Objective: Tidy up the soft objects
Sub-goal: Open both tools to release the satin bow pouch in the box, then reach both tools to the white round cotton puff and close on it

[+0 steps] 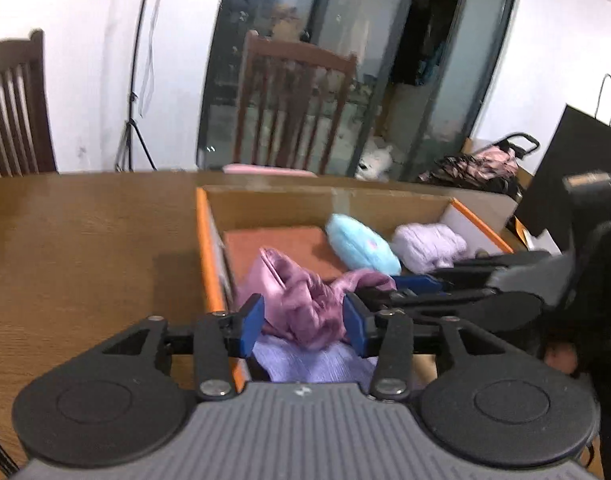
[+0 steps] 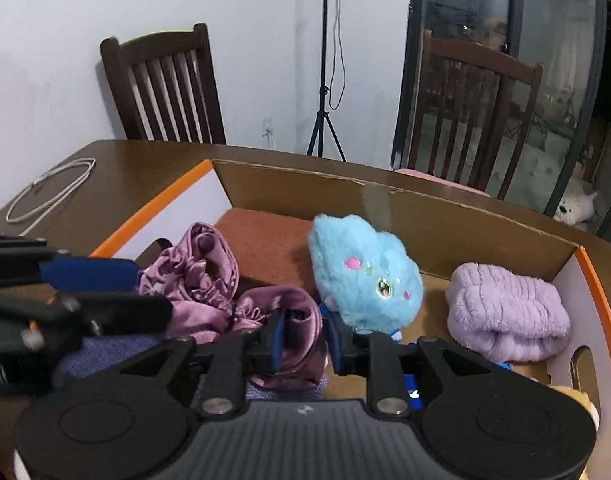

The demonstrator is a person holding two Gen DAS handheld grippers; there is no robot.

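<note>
A: What did only the right wrist view show?
B: A white cable [image 2: 49, 188] on the table [image 2: 145, 168].

A: The box [image 2: 385, 200]?
B: Bare floor at its far left.

A: And the grippers?
B: Left gripper [image 1: 303, 322] and right gripper [image 2: 305, 334] stood part-open around the satin cloth [image 1: 301, 300], pads apparently not pressing it.

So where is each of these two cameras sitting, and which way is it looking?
Left wrist view: sits on the left gripper, looking forward and down into the cardboard box; its own two fingers flank the purple satin cloth, and the right gripper reaches in from the right side.
Right wrist view: sits on the right gripper, looking into the same box; the left gripper shows at the left edge.
Shared: the box, the satin cloth, the blue plush toy, the lilac fluffy bundle, the table and chairs.
</note>
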